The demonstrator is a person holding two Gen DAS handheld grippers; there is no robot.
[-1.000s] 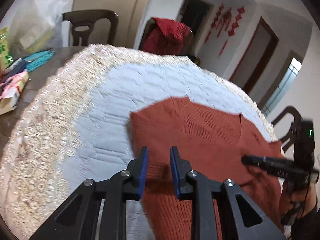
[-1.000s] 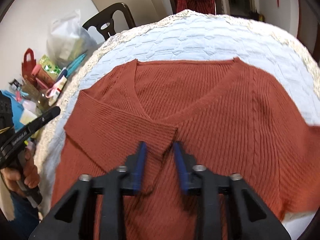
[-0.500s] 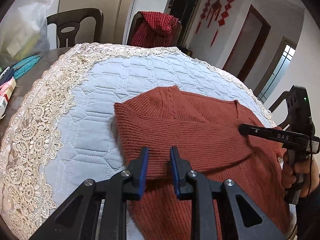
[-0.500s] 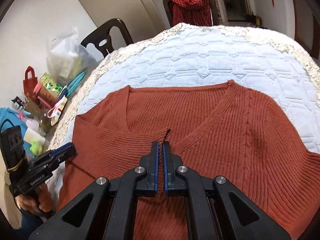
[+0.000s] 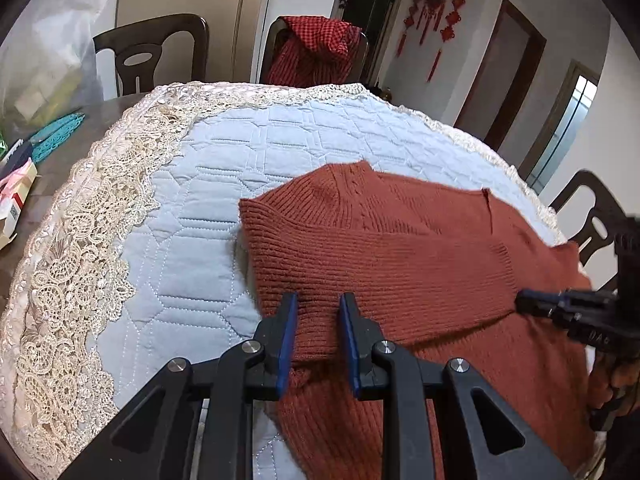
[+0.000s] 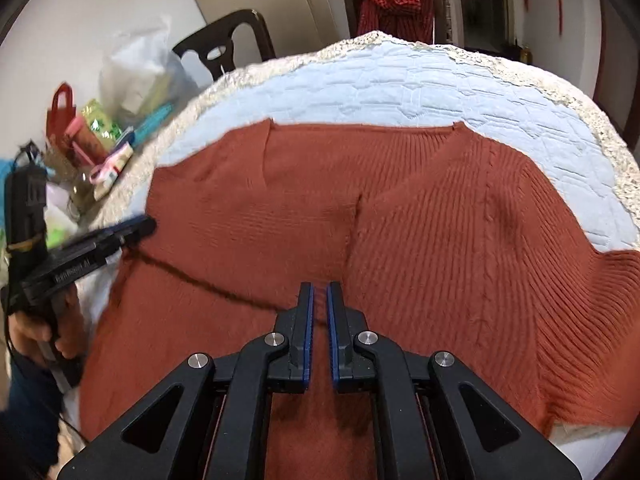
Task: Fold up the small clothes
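Changes since a second ago: my right gripper (image 6: pixel 319 304) jaws, then apart over the sleeve cuff (image 6: pixel 352 232), now stand almost together, a narrow gap between the pads; the left sleeve (image 5: pixel 400 276) of the rust sweater (image 6: pixel 460 240) now lies further across the chest; the sweater sits lower in my right view.

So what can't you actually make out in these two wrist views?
- Sweater hem: cut off by the bottom edge, both views.
- Right sleeve: runs out the right edge, right wrist view.
- Left gripper: whether its pads pinch the folded sleeve or only straddle it.
- Right gripper: whether knit sits in its narrow gap.
- Clutter beside the quilted mat: blurred, too small.
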